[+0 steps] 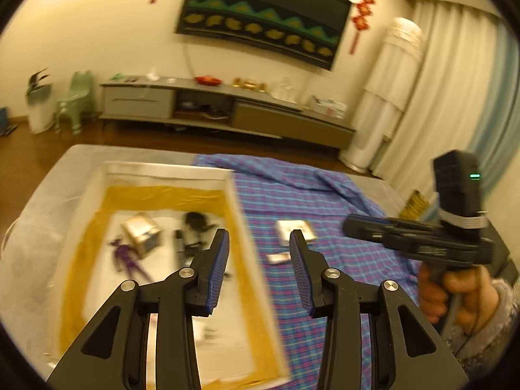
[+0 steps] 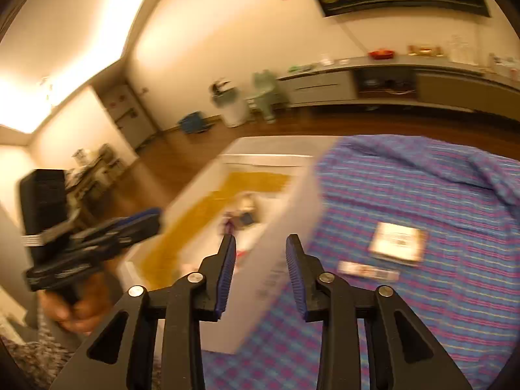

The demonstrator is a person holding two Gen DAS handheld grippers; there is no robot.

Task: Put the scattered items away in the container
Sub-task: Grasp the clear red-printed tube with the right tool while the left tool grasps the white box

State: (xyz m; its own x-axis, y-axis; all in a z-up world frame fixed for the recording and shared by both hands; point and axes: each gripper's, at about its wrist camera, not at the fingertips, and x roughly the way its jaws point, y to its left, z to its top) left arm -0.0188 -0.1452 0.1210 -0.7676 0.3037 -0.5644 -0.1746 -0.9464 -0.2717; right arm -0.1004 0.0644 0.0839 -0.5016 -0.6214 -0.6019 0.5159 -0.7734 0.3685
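left gripper (image 1: pixel 258 243) spread wide and empty, right gripper (image 2: pixel 260 248) empty too. flat white square booklet (image 2: pixel 398 242) lies right of centre on the blue-purple checked cloth (image 2: pixel 422 308), outside the white open box (image 1: pixel 162 170); looks light and stiff, so pinch an edge.

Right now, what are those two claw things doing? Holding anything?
Left gripper: open, nothing between its fingers.
Right gripper: open, nothing between its fingers.
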